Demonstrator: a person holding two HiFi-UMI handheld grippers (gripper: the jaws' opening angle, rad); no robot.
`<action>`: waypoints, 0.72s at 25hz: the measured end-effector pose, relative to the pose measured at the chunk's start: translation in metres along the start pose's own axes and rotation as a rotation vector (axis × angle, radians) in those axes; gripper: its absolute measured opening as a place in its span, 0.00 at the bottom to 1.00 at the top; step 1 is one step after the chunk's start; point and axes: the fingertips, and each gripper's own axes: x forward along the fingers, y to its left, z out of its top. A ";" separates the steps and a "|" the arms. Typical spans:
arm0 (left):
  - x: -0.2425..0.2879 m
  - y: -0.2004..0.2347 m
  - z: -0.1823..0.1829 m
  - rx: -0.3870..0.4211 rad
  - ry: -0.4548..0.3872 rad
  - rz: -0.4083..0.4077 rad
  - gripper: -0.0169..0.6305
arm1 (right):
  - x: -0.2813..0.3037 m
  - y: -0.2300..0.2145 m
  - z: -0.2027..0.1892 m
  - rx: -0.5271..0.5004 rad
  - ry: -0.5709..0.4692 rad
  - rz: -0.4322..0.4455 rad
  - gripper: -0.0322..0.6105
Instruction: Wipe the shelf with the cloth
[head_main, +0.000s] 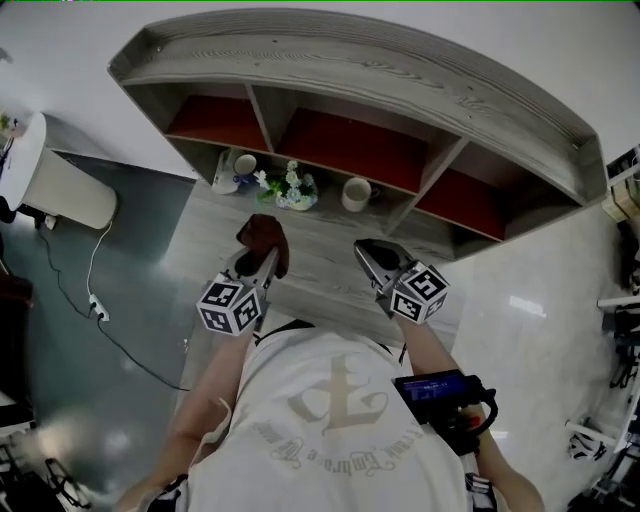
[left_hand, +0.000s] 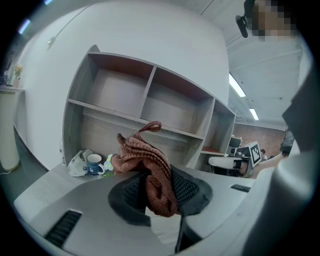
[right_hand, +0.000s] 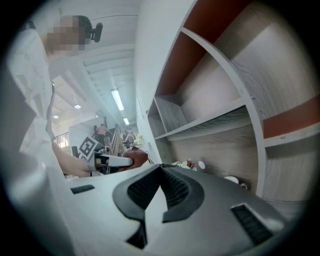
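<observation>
Cloth (left_hand: 150, 167), brown knit: found pinched between the jaws of left tongs (left_hand: 161, 189), bunched above the tips and hanging down past them. Read that grip only from left gripper view. From head view, made out just a dark wad at the front end of left tongs, over lower board (head_main: 320, 262) of shelf (head_main: 350, 70). Could not tell whether cloth touched the board.

Right tongs (right_hand: 161, 167): found closed tip to tip, nothing between. Held beside left tongs, apart from them, both aimed at shelf. Caught left tongs and cloth again from right gripper view, off to the left of right tongs. Caught right tongs from left gripper view, well off to the right.

Ahead of left tongs, on the board: noted blue mug (left_hand: 93, 164) beside crumpled white bag (left_hand: 77, 164), with small flower bunch (head_main: 290, 187) just right of them. Ahead of right tongs, between the two: white mug (head_main: 355, 193).

Red panels in upper compartments picked out from head view and right gripper view. From left gripper view, mostly pale backs seen there.
</observation>
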 end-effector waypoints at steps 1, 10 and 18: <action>-0.002 0.000 -0.002 -0.002 -0.002 0.013 0.18 | 0.002 0.000 0.002 -0.006 -0.003 0.015 0.06; -0.009 -0.012 -0.021 0.010 0.005 0.081 0.18 | 0.000 0.004 0.000 -0.007 -0.015 0.089 0.06; -0.017 -0.007 -0.020 0.009 0.000 0.094 0.18 | 0.013 0.011 -0.004 0.000 -0.012 0.114 0.06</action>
